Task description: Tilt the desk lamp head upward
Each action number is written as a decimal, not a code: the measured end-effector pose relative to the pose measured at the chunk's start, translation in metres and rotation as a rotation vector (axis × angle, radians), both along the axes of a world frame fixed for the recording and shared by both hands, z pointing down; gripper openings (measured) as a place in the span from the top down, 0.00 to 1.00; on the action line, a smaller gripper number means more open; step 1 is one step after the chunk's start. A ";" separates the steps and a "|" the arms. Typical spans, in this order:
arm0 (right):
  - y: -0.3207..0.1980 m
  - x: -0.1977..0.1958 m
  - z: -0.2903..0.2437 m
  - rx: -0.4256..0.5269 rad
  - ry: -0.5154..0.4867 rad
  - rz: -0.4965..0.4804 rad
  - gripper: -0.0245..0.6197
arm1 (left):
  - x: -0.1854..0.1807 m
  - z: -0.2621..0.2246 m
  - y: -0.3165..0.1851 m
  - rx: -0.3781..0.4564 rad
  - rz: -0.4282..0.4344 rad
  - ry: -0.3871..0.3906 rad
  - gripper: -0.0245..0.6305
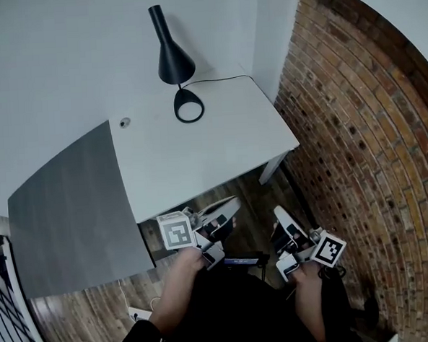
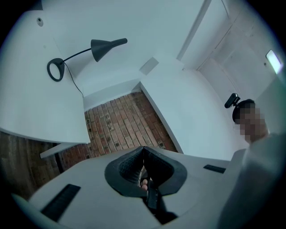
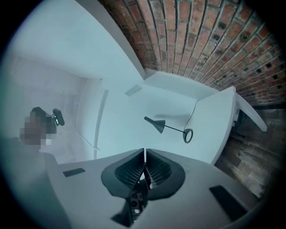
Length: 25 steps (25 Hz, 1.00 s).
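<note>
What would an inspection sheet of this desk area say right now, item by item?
Surface: white desk, mostly bare; a dark grey rectangular panel adjoins it on the left.
Job's things: black desk lamp with cone shade and ring base, standing near the desk's far edge, untouched.
Clutter: one small round fitting in the desktop; otherwise nothing seen.
Grippers: left gripper and right gripper both shut, empty, held low in front of the desk.
Cables: thin black cord runs from the lamp towards the back right corner.
Surroundings: red brick wall on the right, white wall behind, wooden floor.
</note>
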State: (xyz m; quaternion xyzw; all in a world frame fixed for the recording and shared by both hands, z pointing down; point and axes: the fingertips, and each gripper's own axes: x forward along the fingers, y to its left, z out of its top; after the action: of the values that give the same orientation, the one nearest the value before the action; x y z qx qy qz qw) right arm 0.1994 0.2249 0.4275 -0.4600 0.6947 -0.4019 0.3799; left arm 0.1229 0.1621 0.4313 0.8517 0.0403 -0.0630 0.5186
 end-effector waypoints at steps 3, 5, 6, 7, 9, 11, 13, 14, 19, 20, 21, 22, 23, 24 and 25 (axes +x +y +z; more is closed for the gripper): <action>-0.032 -0.005 -0.004 -0.007 0.029 -0.022 0.94 | -0.005 -0.002 -0.030 -0.013 -0.018 0.022 0.95; -0.052 -0.010 -0.007 -0.010 0.041 -0.039 0.94 | -0.011 -0.001 -0.049 -0.026 -0.040 0.032 0.95; -0.062 -0.013 -0.009 -0.011 0.046 -0.047 0.94 | -0.014 0.001 -0.059 -0.030 -0.050 0.032 0.95; -0.071 -0.016 -0.010 -0.012 0.051 -0.055 0.94 | -0.018 0.003 -0.068 -0.032 -0.059 0.032 0.95; -0.089 -0.022 -0.013 -0.014 0.063 -0.071 0.94 | -0.024 0.004 -0.085 -0.036 -0.076 0.037 0.95; -0.105 -0.027 -0.014 -0.020 0.073 -0.081 0.94 | -0.030 0.005 -0.100 -0.043 -0.087 0.042 0.95; -0.118 -0.031 -0.013 -0.029 0.078 -0.086 0.94 | -0.035 0.006 -0.113 -0.052 -0.095 0.054 0.95; -0.124 -0.034 -0.013 -0.034 0.082 -0.088 0.94 | -0.039 0.007 -0.119 -0.056 -0.098 0.053 0.95; -0.152 -0.046 -0.011 -0.057 0.105 -0.089 0.94 | -0.053 0.009 -0.146 -0.089 -0.110 0.084 0.95; -0.157 -0.048 -0.011 -0.061 0.110 -0.089 0.94 | -0.056 0.010 -0.151 -0.094 -0.112 0.090 0.95; -0.163 -0.050 -0.011 -0.064 0.115 -0.090 0.94 | -0.059 0.011 -0.156 -0.099 -0.116 0.094 0.95; -0.168 -0.052 -0.011 -0.067 0.117 -0.091 0.94 | -0.061 0.013 -0.162 -0.104 -0.121 0.098 0.95; -0.172 -0.054 -0.010 -0.072 0.117 -0.094 0.94 | -0.064 0.014 -0.166 -0.109 -0.128 0.103 0.95; -0.176 -0.057 -0.009 -0.077 0.118 -0.099 0.94 | -0.067 0.015 -0.171 -0.114 -0.137 0.107 0.95; -0.180 -0.059 -0.008 -0.081 0.121 -0.106 0.94 | -0.071 0.016 -0.175 -0.118 -0.147 0.110 0.95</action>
State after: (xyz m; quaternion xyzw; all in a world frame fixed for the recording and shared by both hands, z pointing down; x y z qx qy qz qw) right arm 0.1401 0.0454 0.4191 -0.4610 0.7230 -0.4206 0.2963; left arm 0.0523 -0.0125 0.4471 0.8156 0.0026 -0.1498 0.5589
